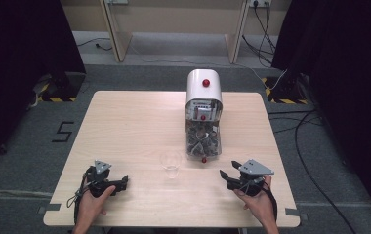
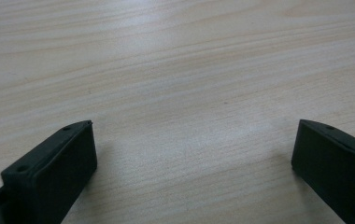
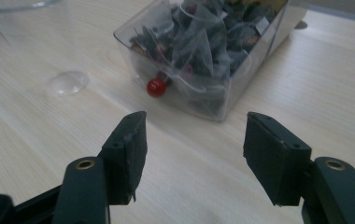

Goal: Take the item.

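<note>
Two grippers rest low at the near edge of the table [image 1: 125, 117], and neither holds anything: your left gripper [image 1: 121, 184] has its jaws spread wide over bare wood, and your right gripper [image 1: 226, 174] has its jaws spread as well, pointed toward the tea-bag dispenser [image 1: 203, 114]. Judge this as the starting step, with no contact made yet. One dispenser stands right of centre on the table, its white hood at the far end and its clear tray of tea bags [image 3: 203, 51] at the near end. One clear plastic cup [image 1: 171, 163] stands just left of the tray's near end, between the two grippers. Two red knobs are fitted: one on the hood [image 1: 205, 82] and one at the near face of the tray [image 3: 156, 87]. The next move likely calls for advancing your right gripper to that near red knob, centring it between the jaws before closing, while your left gripper steadies the cup.
</note>
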Motion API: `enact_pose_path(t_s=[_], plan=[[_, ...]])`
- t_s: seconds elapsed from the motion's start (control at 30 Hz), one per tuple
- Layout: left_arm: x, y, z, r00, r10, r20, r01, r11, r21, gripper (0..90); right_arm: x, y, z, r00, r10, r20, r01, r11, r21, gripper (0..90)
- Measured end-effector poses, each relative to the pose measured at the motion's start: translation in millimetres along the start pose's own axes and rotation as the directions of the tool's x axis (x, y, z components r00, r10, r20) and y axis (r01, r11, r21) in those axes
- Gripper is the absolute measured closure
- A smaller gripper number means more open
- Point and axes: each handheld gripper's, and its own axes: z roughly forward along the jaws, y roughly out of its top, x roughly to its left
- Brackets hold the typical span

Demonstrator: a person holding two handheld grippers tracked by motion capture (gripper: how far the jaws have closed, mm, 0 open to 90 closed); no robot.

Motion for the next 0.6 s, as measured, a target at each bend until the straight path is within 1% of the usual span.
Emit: enact_pose_path(t_s=[0.07,0.2,0.23,0.33,0.5,0.6], plan=[[0.0,0.0,0.0,1.0,0.0,0.0,0.0,1.0,0.0,0.0,0.7,2.6,0.3,1.0,-0.006,-0.002,0.006,1.0,-0.007,42.1],[-0.1,0.0,-0.1,1.0,0.0,-0.001,0.0,1.0,0.0,0.0,5.3,13.7,4.6,0.9992,-0.025,-0.031,0.024,0.999,-0.032,45.6],[-0.1,0.0,-0.1,1.0,0.0,-0.001,0.0,1.0,0.0,0.0,5.3,13.7,4.6,0.9992,-0.025,-0.031,0.024,0.999,-0.032,45.6],[-0.1,0.0,-0.1,1.0,0.0,-0.001,0.0,1.0,0.0,0.0,7.4,18.6,7.9,0.9981,-0.036,-0.05,0.033,0.998,-0.048,48.0],[-0.2,0.0,0.0,1.0,-0.002,-0.002,0.002,1.0,-0.002,0.0,8.4,23.0,9.9,0.9977,-0.041,-0.055,0.037,0.998,-0.058,49.8],[-0.1,0.0,0.0,1.0,0.0,-0.001,0.0,1.0,0.0,0.0,7.9,29.5,13.4,0.9973,-0.047,-0.056,0.043,0.997,-0.07,50.4]])
